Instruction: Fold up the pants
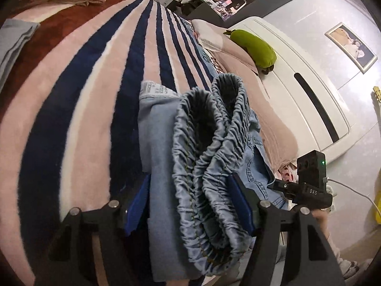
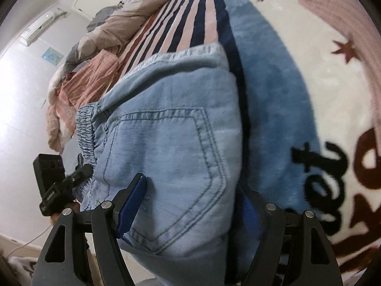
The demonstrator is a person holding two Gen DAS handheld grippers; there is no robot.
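The soft, limp denim pants point(image 1: 209, 157) (light, floppy) sit bunched low in both frames, pinched by the left gripper point(image 1: 190, 205) at the waistband and the right gripper point(image 2: 190, 205) at the pocket.

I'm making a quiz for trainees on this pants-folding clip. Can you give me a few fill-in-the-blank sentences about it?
1. The folded pants are made of light blue ____.
2. Between the left tongs bunches the pants' elastic ____.
3. The right tongs straddle a stitched back ____.
4. The blanket has pink and navy ____.

Missing words: denim; waistband; pocket; stripes
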